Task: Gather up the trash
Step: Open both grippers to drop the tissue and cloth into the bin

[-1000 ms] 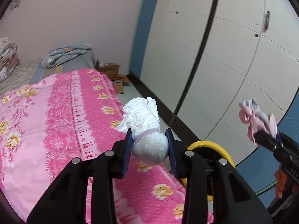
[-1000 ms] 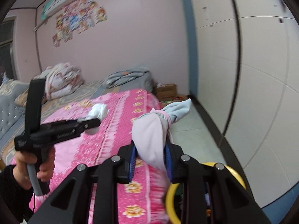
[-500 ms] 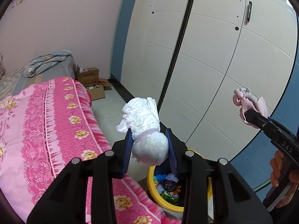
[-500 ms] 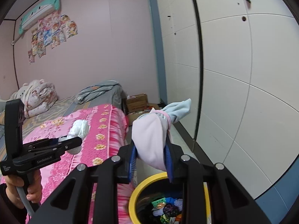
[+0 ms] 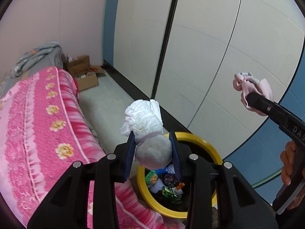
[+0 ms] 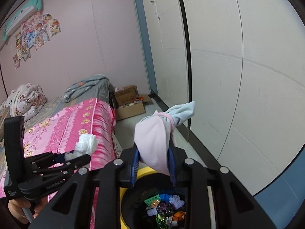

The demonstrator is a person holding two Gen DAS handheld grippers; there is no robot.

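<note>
Here, I hold both bundles above the bin.

My left gripper [image 5: 152, 152] is clamped on the round base of a white wad [image 5: 147, 131], its long axis upright, crumpled top pointing up and away. My right gripper [image 6: 153, 164] pinches a pink cloth [image 6: 154, 143], also standing upright, its tied blue-grey tail leaning far and right toward the wardrobe [image 6: 238, 57]. The yellow bin [image 5: 192, 137] sits just below both, already holding wrappers, wedged between the pink bed [image 5: 34, 122] on the left and the wardrobe. A cardboard box [image 6: 129, 103] lies farther along the floor.
</note>
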